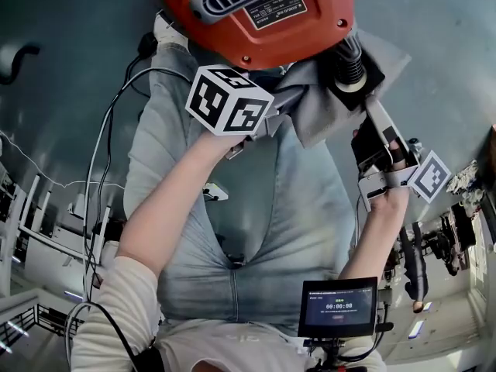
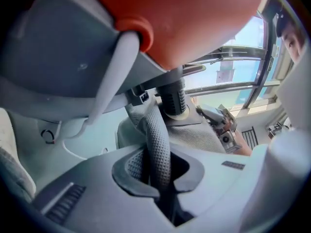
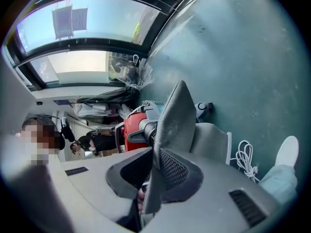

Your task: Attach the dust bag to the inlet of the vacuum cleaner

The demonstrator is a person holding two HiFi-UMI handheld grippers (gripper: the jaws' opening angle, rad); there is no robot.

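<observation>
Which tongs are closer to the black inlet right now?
The right tongs, shut on the bag just below the inlet in the head view. The left tongs grip the bag farther off, below the orange vacuum.

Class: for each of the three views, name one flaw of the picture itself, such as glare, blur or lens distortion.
Head view: evenly lit, the vacuum sharp, straight lines bowed at the edges. Left gripper view: the vacuum close, soft and out of focus, the window washed out. Right gripper view: window blown white, its frame curved by the fisheye, corners dark, the bag crisp.
</observation>
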